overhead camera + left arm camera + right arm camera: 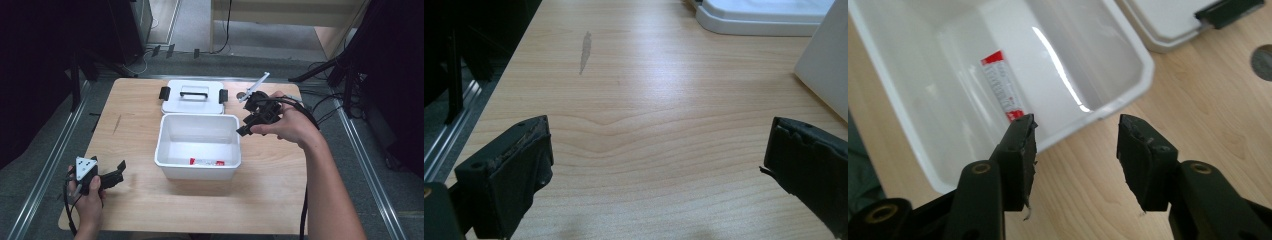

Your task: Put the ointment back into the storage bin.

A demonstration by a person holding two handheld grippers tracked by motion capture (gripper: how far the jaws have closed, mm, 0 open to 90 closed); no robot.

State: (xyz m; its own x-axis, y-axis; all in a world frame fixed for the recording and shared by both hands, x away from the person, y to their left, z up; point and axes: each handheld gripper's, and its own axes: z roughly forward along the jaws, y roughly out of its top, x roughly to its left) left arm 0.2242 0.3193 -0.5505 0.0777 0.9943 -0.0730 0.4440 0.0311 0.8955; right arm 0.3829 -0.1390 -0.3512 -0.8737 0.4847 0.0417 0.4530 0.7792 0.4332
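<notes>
The red-and-white tube was already lying flat on the bottom of the white bin, so that bit looked done. Right gripper hung empty, jaws partly apart, beside the bin's rim, left gripper sat wide open over bare table. Lid was off behind the bin, probably what's left.

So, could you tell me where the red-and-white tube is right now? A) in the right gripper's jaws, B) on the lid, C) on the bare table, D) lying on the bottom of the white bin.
D: the red-and-white tube lies flat on the bottom of the white bin, and the right gripper above the rim is open and empty.
</notes>
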